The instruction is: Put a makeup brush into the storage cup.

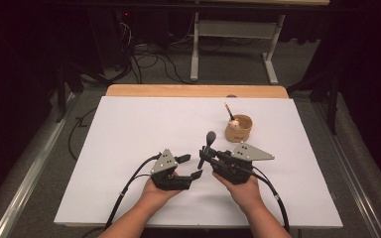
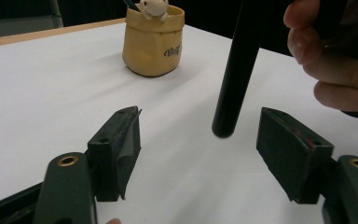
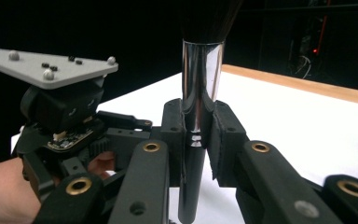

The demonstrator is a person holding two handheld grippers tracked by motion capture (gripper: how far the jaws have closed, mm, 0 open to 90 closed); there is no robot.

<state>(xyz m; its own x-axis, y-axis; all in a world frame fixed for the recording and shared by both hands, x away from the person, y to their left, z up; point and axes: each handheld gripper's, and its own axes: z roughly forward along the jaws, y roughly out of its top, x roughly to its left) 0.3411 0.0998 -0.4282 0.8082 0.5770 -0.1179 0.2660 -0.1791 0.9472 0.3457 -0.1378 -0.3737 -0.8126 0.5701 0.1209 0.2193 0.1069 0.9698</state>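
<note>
L gripper (image 1: 187,166): jaws apart, nothing pinched; brush handle end sits between them in left gripper view, clear of both pads. Looks like a handoff, L has let go.

Brush (image 1: 209,142): clamped in R gripper (image 1: 204,157) at ferrule/handle joint, jaws closed on it. Long axis near upright, bristles up, handle end down, off the table (image 1: 129,129). In right gripper view ferrule (image 3: 202,84) stands straight above the pads.

Cup (image 1: 238,128): up-right of R gripper, near but apart; R hand nearer. Already holds a stick + small pale figure. Judgement: brush goes to cup next; path open, only the cup's contents to dodge at the rim.
</note>
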